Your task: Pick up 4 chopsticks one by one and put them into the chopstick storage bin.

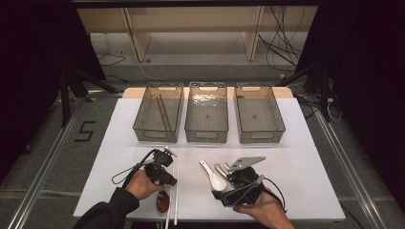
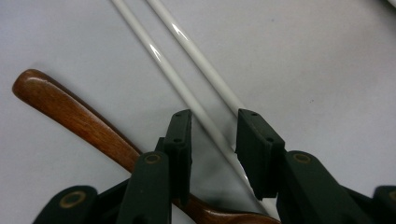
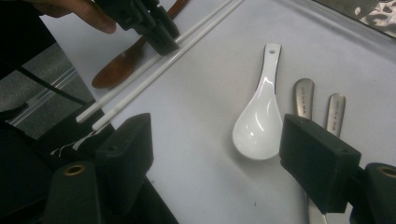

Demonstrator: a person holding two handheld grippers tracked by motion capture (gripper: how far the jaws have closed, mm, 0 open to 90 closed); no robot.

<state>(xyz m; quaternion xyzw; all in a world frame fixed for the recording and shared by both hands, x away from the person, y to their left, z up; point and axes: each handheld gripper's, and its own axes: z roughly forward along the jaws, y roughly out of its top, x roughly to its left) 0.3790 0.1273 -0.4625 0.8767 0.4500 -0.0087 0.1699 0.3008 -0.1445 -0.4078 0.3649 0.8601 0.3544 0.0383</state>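
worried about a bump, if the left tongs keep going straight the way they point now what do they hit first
Most likely the nearer white chopstick, which already runs between the open jaws of the left tongs. The second white chopstick lies just beyond, and the wooden spoon sits off to one side. Depth is hard to judge.

Dim workroom, grey floor

White rectangular table [image 1: 305,157]; pale wooden shelf unit [image 1: 196,24] behind; loose black cables [image 1: 282,45]; black stand legs [image 1: 71,86]; metal floor rails [image 1: 38,171].
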